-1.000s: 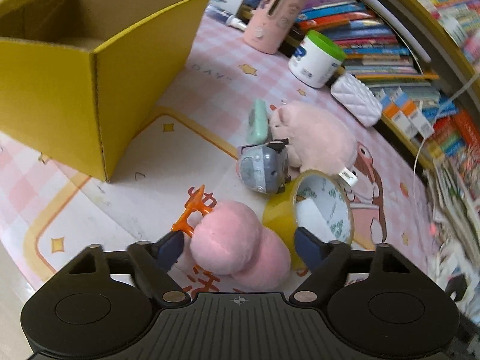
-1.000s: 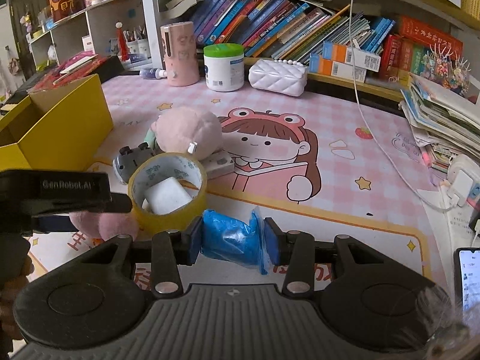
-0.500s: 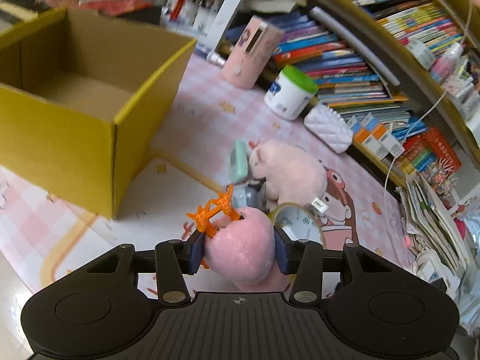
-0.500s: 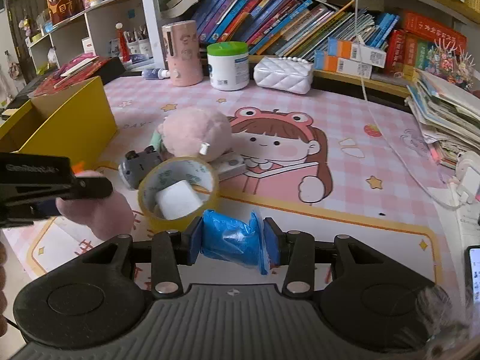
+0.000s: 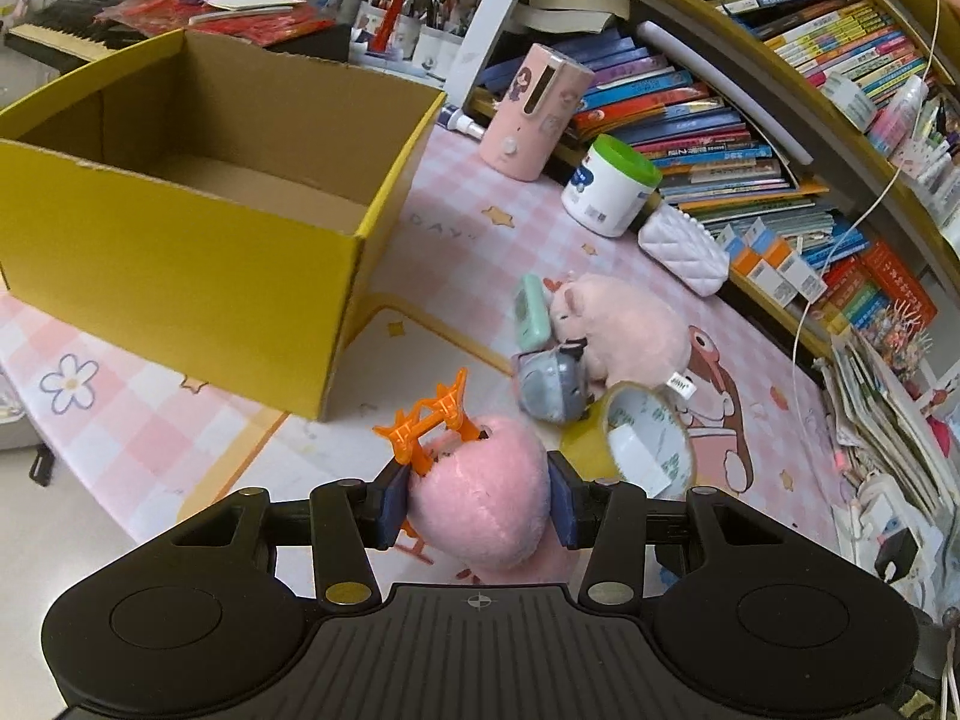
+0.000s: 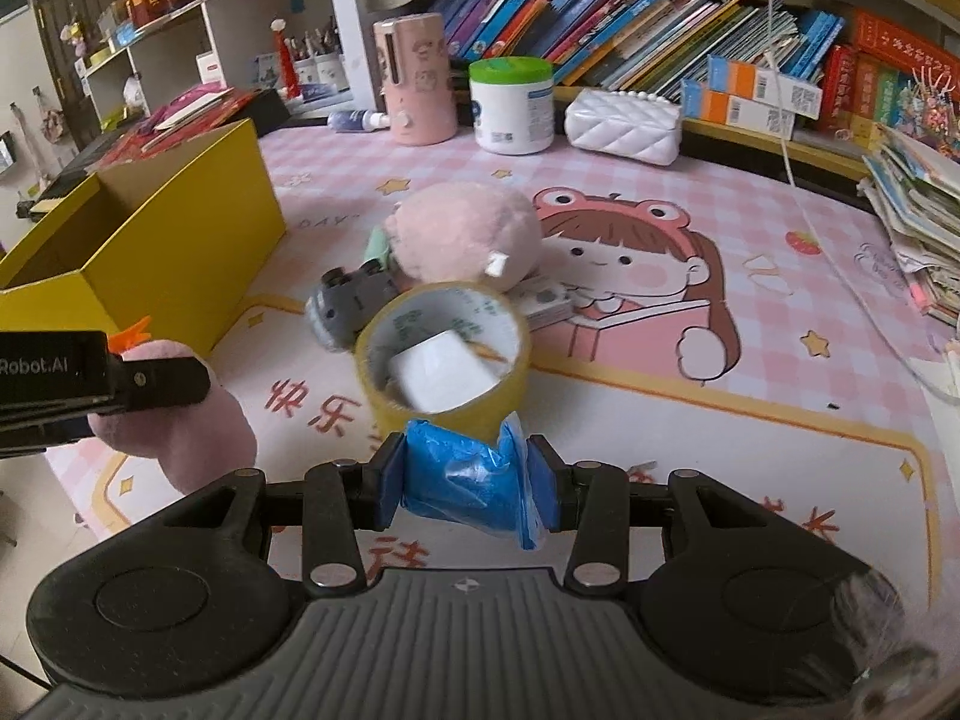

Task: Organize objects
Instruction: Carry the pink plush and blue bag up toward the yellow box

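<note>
The pink plush toy (image 5: 480, 510) with its orange plastic clip (image 5: 429, 423) hung clear of the mat, squeezed between the two pads of the left gripper (image 5: 477, 507). The right gripper (image 6: 468, 483) was clamped on a crumpled blue plastic bag (image 6: 465, 480), held low just in front of the yellow tape roll (image 6: 444, 360).

The yellow cardboard box (image 5: 180, 276) stood open-topped to the left, its near corner edge close to the raised plush, its brown inside bare as far as the view reached. Between box and clutter lay a strip of open pink mat (image 5: 420, 258). To the right the clutter sat packed: a grey toy car (image 5: 549, 384) touching a larger pink plush (image 5: 618, 330), a mint green device (image 5: 531, 306) against that plush, and the tape roll leaning beside the car with a white block (image 6: 441, 375) inside its ring. Farther back a pink dispenser (image 5: 534, 111), a green-lidded white jar (image 5: 609, 186) and a white quilted pouch (image 5: 684, 246) lined the bookshelf edge.

A second earlier the left claw was spread wide around the plush on the mat; half a second earlier it had closed on it. Since then the plush had risen, and the box interior showed more fully. The right claw's grip on the bag was unchanged.
</note>
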